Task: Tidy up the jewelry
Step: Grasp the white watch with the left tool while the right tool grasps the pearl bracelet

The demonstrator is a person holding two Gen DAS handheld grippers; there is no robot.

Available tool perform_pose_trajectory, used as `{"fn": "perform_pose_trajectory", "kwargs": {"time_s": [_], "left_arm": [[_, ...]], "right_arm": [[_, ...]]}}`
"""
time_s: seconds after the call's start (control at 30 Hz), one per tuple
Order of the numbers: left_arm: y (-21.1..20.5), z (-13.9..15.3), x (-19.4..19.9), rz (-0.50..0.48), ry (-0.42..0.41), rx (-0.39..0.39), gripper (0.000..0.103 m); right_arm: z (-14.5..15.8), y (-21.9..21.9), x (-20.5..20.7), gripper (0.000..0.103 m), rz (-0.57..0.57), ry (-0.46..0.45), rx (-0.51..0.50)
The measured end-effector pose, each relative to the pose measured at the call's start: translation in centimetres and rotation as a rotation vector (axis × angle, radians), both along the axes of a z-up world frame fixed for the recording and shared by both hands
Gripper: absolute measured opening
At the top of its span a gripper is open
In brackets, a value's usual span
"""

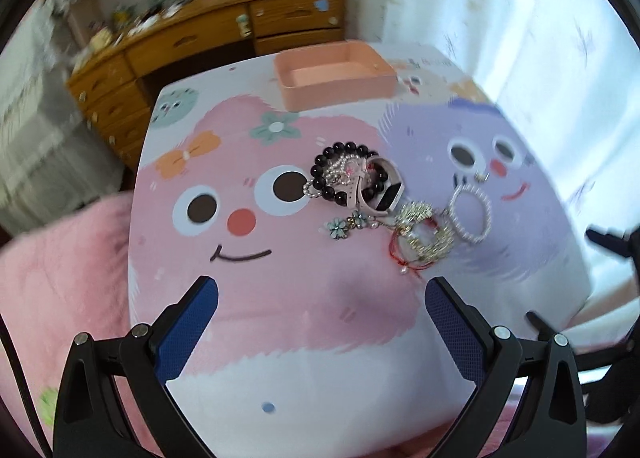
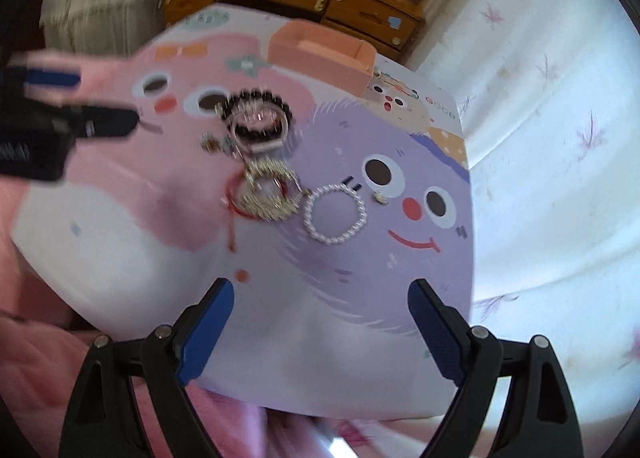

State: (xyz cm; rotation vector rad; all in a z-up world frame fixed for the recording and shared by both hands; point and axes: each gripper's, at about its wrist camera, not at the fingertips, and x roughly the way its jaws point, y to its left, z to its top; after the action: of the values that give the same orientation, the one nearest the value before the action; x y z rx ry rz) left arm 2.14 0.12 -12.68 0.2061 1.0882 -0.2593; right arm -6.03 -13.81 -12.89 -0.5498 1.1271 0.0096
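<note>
Table [image 1: 280, 338]: the jewelry and the tray are borne on it.
Tray [image 1: 336, 75]: set at the table's far edge, at 12 o'clock from the jewelry pile.
Bead bracelet [image 1: 320, 173]: laid at the far end of the pile, with the watch [image 1: 384, 193] partly over it.
Flower charm [image 1: 338, 227]: placed at 6 o'clock from the bead bracelet.
Crystal bangle [image 1: 424, 238]: laid at 5 o'clock from the watch, upon the cord bracelet [image 1: 404, 262].
Pearl ring bracelet [image 1: 470, 213]: found at 3 o'clock from the crystal bangle, just beside it.
Dresser [image 1: 200, 41]: seen behind the table, at 11 o'clock.
</note>
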Motion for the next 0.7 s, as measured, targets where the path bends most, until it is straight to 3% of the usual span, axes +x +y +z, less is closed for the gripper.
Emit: {"fn": "perform_pose_trajectory", "kwargs": {"time_s": [0.1,0.2,0.37,0.53,0.6,0.7], "left_arm": [[-2.0,-1.5,1.1,-0.049,0.011,0.062,0.102],[-3.5,-2.5,2.6,-0.036,-0.003,0.107,0.102],[-5.3,-4.4,5.7,0.065,0.016,0.146,0.099],[-6.0,-5.7,8.2,0.161,0.043,0.060,0.091],[-6.2,-6.2,8.9,0.181,0.048,0.058,0.087],[-6.5,-6.8,9.5,0.181,0.036,0.078,0.085]], "right_arm": [[-2.2,-1.2,0.7,0.089,0.050,0.026,-0.036],[-3.6,-3.0,2.1,0.089,0.043,0.025,-0.034],[-5.4,-6.8,5.3,0.089,-0.103,0.010,0.130],[-5.7,-9.9,6.9,0.089,-0.215,-0.039,0.392],[-6.0,-10.1,7.2,0.089,-0.225,-0.024,0.426],[-6.5,-9.7,7.7,0.077,-0.207,-0.031,0.444]]}}
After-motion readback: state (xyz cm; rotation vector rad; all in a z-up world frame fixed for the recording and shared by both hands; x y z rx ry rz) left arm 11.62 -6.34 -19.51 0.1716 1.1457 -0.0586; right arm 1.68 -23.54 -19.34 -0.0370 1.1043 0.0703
